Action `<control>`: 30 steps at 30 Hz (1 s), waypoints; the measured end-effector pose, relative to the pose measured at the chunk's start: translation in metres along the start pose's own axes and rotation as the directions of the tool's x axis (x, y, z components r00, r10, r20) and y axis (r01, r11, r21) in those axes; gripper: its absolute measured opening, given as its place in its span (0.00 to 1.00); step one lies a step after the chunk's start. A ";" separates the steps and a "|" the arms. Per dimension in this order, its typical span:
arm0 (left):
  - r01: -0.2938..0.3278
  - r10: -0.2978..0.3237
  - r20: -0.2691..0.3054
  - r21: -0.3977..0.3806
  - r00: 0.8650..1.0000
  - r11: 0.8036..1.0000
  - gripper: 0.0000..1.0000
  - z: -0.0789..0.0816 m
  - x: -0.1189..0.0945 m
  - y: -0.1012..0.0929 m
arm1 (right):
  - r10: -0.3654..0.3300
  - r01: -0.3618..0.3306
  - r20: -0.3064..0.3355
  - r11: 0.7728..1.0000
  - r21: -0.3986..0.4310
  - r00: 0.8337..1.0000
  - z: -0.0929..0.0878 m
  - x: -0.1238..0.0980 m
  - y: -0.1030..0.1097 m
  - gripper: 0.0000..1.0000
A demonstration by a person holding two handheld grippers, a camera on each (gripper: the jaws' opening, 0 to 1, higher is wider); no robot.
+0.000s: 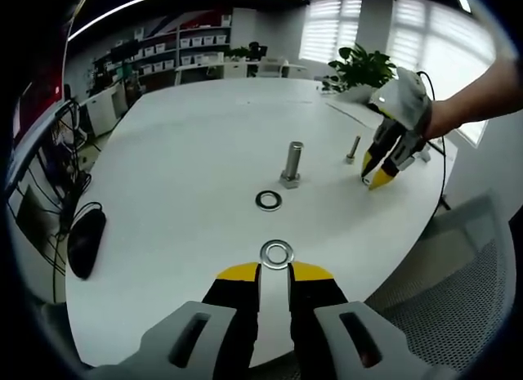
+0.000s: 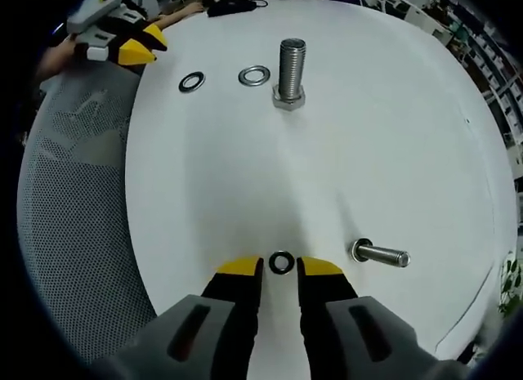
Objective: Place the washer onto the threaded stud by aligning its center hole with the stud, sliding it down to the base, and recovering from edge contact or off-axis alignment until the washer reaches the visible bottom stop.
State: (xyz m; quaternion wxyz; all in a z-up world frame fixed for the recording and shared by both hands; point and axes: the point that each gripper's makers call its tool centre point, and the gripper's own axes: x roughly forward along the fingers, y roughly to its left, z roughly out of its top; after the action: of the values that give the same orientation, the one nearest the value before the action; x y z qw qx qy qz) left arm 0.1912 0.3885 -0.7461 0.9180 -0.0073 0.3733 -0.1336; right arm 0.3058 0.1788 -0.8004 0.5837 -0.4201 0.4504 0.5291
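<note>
While the washer lies flat, the threaded stud stands upright.

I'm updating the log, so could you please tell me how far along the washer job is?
Nothing looks done yet: the large stud and the small stud both stand bare. In hand: the right tool is open around a small washer lying on the table, and the left tool is open just short of a silver washer. Gripping, aligning and sliding down to the base remain; a dark washer lies untouched.
</note>
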 end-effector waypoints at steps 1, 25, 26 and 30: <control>0.000 0.000 0.001 0.000 1.000 1.000 0.10 0.000 0.000 0.000 | 0.001 -0.001 -0.001 1.000 -0.001 1.000 0.000 0.000 0.000 0.20; 0.001 -0.002 0.005 0.003 1.000 1.000 0.10 0.001 -0.001 0.000 | 0.002 -0.002 -0.017 0.999 -0.035 1.000 -0.002 -0.001 0.001 0.15; 0.002 -0.002 0.005 0.002 1.000 1.000 0.10 0.001 -0.001 0.000 | -0.001 0.000 -0.018 0.999 -0.035 1.000 -0.002 0.000 0.001 0.15; 0.002 -0.002 0.004 0.002 1.000 1.000 0.10 0.001 -0.001 -0.001 | -0.018 0.013 -0.065 0.998 -0.068 0.998 0.000 0.001 0.003 0.15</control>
State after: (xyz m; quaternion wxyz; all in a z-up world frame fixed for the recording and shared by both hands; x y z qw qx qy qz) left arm 0.1907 0.3879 -0.7448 0.9186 -0.0069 0.3712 -0.1350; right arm 0.3029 0.1788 -0.8010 0.5580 -0.4604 0.4479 0.5255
